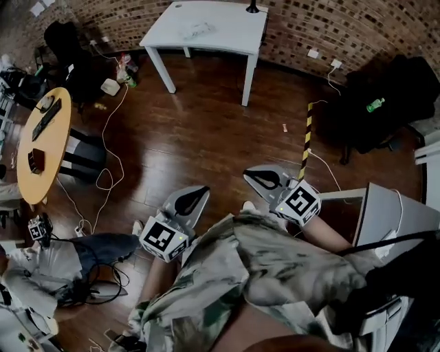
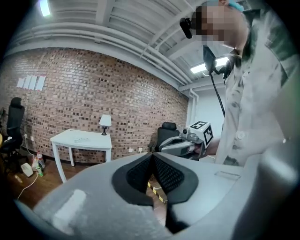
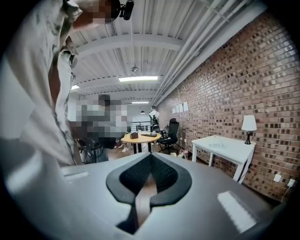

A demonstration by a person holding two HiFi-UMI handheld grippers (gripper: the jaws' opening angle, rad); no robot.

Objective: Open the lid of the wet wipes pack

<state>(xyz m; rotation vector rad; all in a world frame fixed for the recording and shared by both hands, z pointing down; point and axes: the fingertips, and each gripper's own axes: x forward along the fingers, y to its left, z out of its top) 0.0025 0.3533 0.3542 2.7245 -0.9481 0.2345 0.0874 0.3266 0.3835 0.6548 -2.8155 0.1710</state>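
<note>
Your patterned shirt (image 1: 275,271) fills the foreground, well short of the white counter (image 1: 234,20). No wet wipes pack shows in any view, so reaching now would likely grab at nothing. Left gripper (image 1: 199,194) points toward that counter, jaws pressed together, empty. Right gripper (image 1: 256,176) aims there too, jaws closed on nothing.

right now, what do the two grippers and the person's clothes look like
The left gripper and the right gripper both have smooth light grey shells that taper to a point. Black textured pads line the jaws. Each gripper carries a white cube with black square markers. The person wears a pale shirt with a green camouflage-like pattern.
</note>
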